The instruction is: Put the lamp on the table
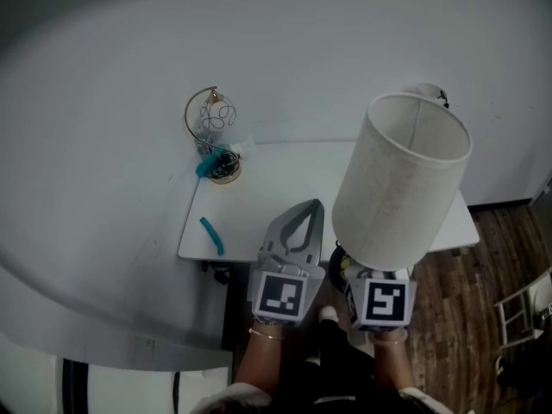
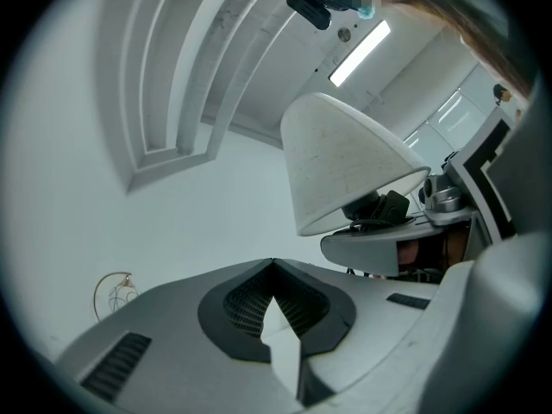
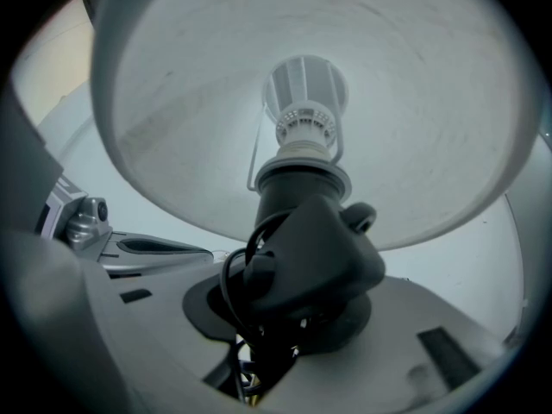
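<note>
We grip the white fabric-shaded lamp (image 1: 401,179) by its black base in our right claw (image 3: 297,317) over the white tabletop (image 1: 259,197) (left claw (image 2: 274,264), at its 9 o'clock, clenched on nothing).

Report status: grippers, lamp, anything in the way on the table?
Right gripper shut on lamp at its black socket; not yet on table. Left gripper shut, empty. Wire ornament and teal strip on table's left side.

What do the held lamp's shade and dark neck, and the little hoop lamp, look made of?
Shade: matte off-white, faintly speckled; fabric or textured paper. Neck: smooth matte black, probably moulded plastic. Hoop lamp: thin shiny gold arc, likely metal wire.
</note>
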Tool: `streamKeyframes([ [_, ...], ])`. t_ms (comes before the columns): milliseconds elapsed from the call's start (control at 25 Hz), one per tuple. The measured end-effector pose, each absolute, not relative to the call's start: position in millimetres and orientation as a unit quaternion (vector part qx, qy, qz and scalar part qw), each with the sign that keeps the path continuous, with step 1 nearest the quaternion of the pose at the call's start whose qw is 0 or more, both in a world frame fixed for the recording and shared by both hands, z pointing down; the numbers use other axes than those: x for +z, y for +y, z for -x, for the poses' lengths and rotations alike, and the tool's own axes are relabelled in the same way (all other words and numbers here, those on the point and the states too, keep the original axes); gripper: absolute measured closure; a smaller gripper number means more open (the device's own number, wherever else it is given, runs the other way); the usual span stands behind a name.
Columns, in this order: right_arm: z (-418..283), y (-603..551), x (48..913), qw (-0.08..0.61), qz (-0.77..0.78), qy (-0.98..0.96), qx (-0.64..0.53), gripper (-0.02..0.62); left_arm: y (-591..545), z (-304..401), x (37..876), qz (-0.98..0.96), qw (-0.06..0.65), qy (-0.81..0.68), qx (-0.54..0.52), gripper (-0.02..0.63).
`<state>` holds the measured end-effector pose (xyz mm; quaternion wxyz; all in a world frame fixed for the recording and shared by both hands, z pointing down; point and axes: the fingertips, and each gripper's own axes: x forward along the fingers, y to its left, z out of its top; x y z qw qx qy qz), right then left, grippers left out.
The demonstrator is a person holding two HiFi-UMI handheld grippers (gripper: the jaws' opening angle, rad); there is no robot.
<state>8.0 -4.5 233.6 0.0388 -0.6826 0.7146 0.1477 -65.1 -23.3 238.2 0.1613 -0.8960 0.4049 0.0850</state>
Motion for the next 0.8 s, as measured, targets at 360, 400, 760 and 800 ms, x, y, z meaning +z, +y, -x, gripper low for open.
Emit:
streamKeyframes([
  [360, -24.7, -43.5, 242.5, 0.038, 0.676, 0.721, 0.147, 0.468, -59.4, 47.5, 245.0, 0.896, 0.155, 0.407, 0.083, 0.607],
  [400, -27.1, -48.2, 243.9, 0.037, 0.675, 0.722, 0.146, 0.468, -63.6, 46.0, 245.3, 0.896, 0.153, 0.408, 0.084, 0.607],
  [760, -52.7, -93.4, 253.1, 0.039, 0.678, 0.724, 0.123, 0.468, -107.4, 26.4, 248.1, 0.894, 0.148, 0.416, 0.078, 0.607],
  [800, -54.9, -97.8, 253.6, 0.038, 0.678, 0.724, 0.123, 0.468, -111.8, 24.2, 248.4, 0.894, 0.149, 0.417, 0.076, 0.607],
])
